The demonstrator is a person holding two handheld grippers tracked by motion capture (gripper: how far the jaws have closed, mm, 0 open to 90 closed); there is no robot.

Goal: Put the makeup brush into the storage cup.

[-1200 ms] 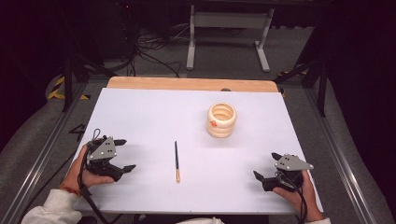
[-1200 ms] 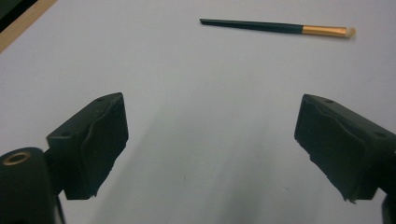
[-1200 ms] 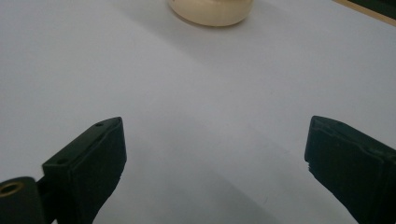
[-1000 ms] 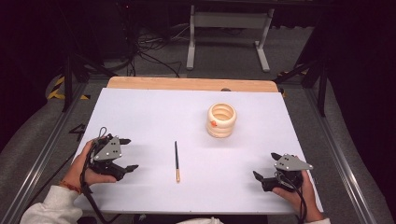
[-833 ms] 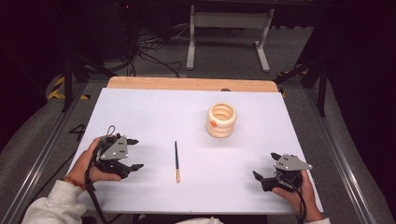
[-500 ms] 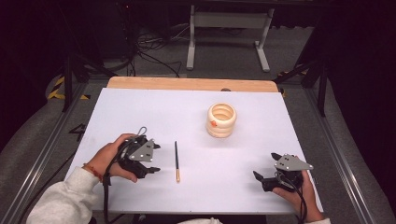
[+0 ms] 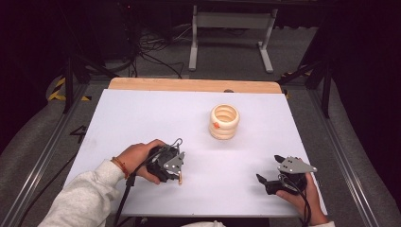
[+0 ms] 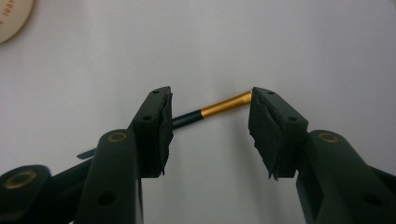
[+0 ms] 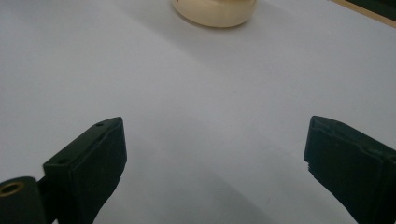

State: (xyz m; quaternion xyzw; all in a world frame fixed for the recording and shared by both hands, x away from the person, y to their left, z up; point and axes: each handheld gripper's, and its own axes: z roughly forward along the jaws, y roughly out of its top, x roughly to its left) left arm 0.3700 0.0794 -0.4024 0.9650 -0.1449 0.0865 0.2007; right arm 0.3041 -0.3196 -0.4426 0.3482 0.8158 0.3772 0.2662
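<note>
1. Since the earlier frames the left gripper had travelled right from the lower left of the white table to the thin black brush with a gold ferrule, low and left of centre.
2. In the left gripper view its jaws stood apart, straddling the brush lying between them, unclamped.
3. The cream ribbed ring-stack cup sat above centre.
4. The right gripper rested at lower right, jaws wide apart.
</note>
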